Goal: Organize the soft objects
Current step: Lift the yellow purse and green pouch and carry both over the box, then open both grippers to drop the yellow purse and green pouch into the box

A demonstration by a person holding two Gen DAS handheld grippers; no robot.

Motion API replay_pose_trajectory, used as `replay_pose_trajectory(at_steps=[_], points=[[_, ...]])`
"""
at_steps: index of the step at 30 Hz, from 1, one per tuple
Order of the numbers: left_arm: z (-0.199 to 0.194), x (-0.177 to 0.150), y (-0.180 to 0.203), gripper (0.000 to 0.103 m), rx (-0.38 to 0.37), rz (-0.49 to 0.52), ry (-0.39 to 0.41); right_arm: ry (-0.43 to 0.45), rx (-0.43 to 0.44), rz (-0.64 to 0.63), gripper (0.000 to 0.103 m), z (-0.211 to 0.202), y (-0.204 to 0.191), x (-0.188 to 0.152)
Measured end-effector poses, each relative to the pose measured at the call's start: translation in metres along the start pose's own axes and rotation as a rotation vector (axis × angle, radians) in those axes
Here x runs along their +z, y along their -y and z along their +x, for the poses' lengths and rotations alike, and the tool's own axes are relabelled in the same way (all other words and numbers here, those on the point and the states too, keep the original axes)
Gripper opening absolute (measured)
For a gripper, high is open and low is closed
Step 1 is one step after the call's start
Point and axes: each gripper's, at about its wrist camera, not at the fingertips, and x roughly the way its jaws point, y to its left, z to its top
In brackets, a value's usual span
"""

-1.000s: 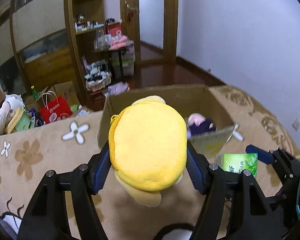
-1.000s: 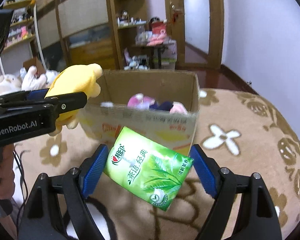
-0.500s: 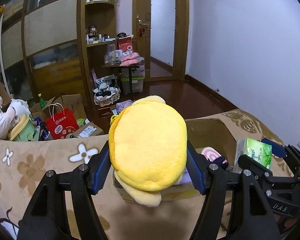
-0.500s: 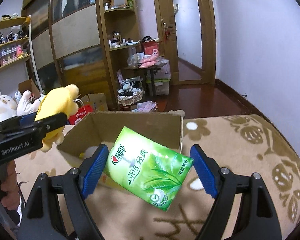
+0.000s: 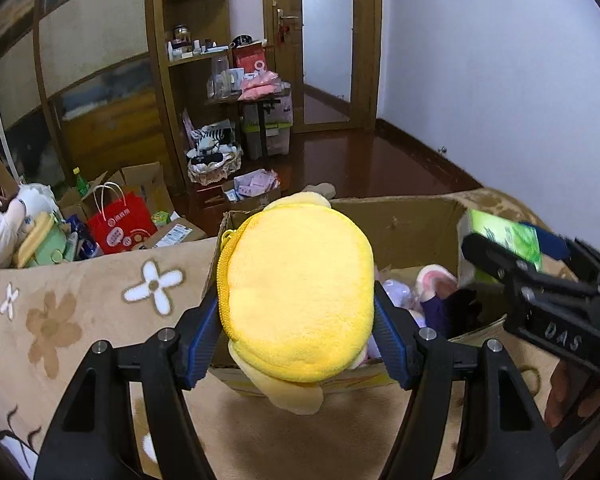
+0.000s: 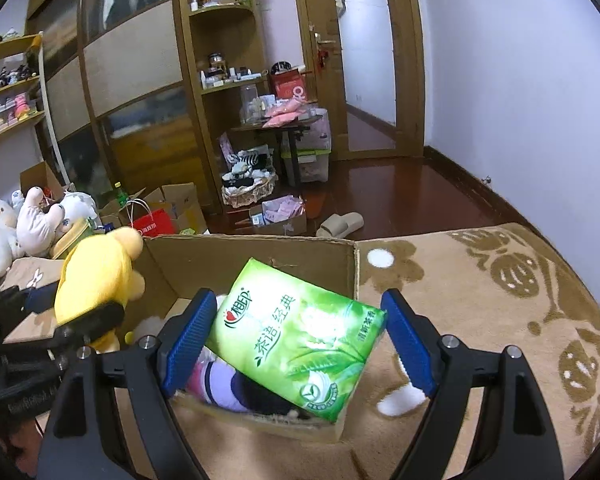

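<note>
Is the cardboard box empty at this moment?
No, the cardboard box already holds soft items, among them a purple and pink plush below the green tissue pack.

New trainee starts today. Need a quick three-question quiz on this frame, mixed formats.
1. True or false: the left gripper holds a yellow plush.
2. What does the right gripper hold? A) green tissue pack B) red bag C) slipper
3. Fill in: both items hang over the open cardboard ____.

Key: 1 true; 2 A, the green tissue pack; 3 box, which already holds soft toys.
</note>
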Motion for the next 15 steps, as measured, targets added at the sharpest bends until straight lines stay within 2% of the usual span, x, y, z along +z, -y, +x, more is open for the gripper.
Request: replay_pose_trajectory(at_steps=[8, 14, 15], points=[[0.014, 0.003, 0.002, 0.070, -0.005, -0.001, -0.035, -0.028, 0.038, 0.068, 0.088, 0.013, 0.009, 0.002], [0.010, 0.006, 0.004, 0.079, -0.020, 0.013, -0.033, -0.043, 0.068, 0.064, 0.090, 0.012, 0.011, 0.002], [0.010, 0.005, 0.004, 0.081, -0.016, 0.013, -0.030, -0.042, 0.070, 0.065, 0.094, 0.011, 0.011, 0.002]])
